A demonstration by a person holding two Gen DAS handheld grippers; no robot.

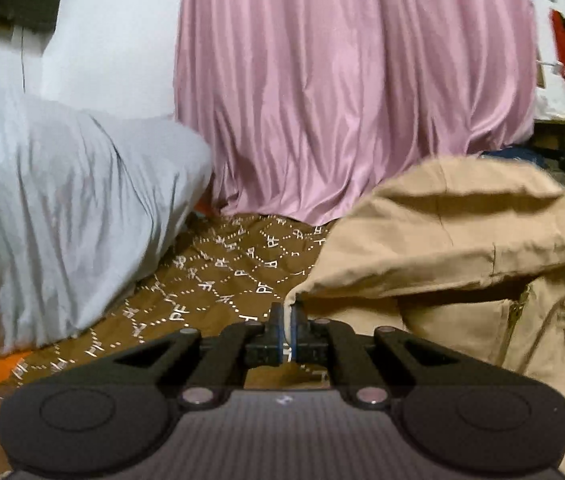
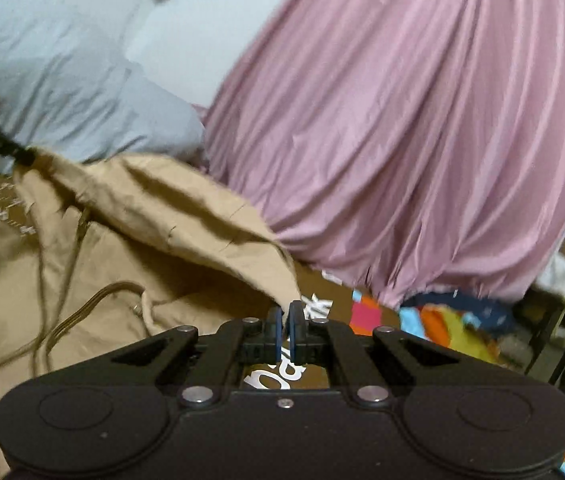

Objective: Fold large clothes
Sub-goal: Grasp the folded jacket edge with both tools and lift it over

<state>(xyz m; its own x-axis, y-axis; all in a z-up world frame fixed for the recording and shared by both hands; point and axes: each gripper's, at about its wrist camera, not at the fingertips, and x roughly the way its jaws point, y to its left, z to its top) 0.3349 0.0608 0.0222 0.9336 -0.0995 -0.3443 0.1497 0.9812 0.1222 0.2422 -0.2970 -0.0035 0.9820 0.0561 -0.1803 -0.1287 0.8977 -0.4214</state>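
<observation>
Tan cloth, a hoodie [image 1: 482, 240], lies on a brown blanket [image 1: 218, 276] on the bed, its hood edge raised between the two grippers. Left gripper [image 1: 287, 312] has its fingers clenched on one corner of that edge; right gripper [image 2: 284, 312] pinches the other corner, its fingers likewise closed on the fabric. Drawstrings [image 2: 82, 312] trail across the hoodie's body. Behind stand a grey pillow [image 1: 62, 208] and a pink curtain [image 1: 354, 88], the curtain's hem touching the blanket.
</observation>
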